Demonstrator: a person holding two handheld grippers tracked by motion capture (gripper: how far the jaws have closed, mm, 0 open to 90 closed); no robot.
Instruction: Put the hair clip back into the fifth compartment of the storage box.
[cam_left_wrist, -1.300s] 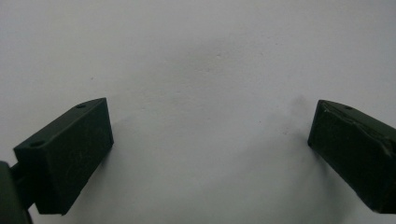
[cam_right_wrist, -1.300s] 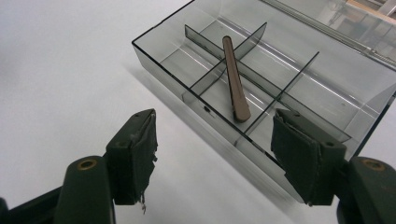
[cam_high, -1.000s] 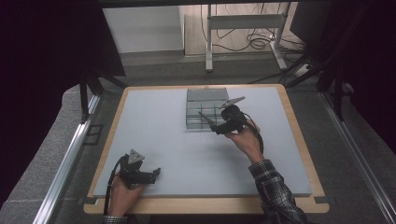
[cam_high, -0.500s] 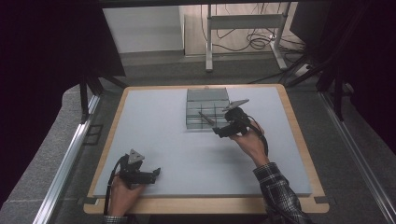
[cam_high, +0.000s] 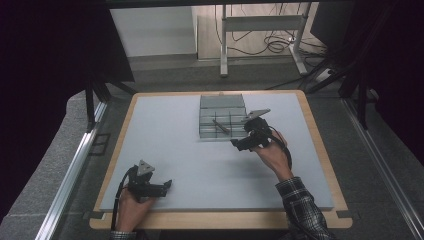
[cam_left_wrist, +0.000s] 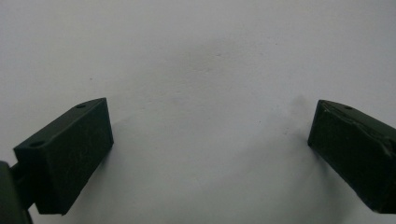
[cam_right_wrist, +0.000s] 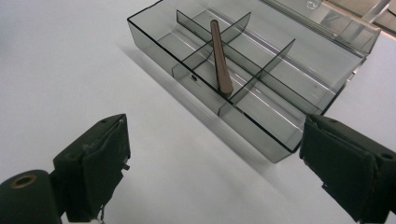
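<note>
Right gripper (cam_right_wrist: 215, 154) just opened its jaws, empty, beside the divided box (cam_right_wrist: 261, 126) near the worktop's (cam_high: 165, 125) far edge. A brown stick (cam_right_wrist: 220, 56) lay slanted across the dividers. Left gripper (cam_left_wrist: 210, 154) gaped empty by the near edge.

Brown stick (cam_right_wrist: 220, 55) slanted across open clear divided box (cam_right_wrist: 280, 144)

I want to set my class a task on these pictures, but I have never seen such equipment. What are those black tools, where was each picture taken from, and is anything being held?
A person holds two hand-held clamps. The high view looks down on the table: left gripper, right gripper. Each gripper view looks along its own black jaws. The left gripper hovers open over bare surface. The right gripper has just been opening and holds nothing. Ahead lies a clear compartment box with a brown stick resting across its dividers.
</note>
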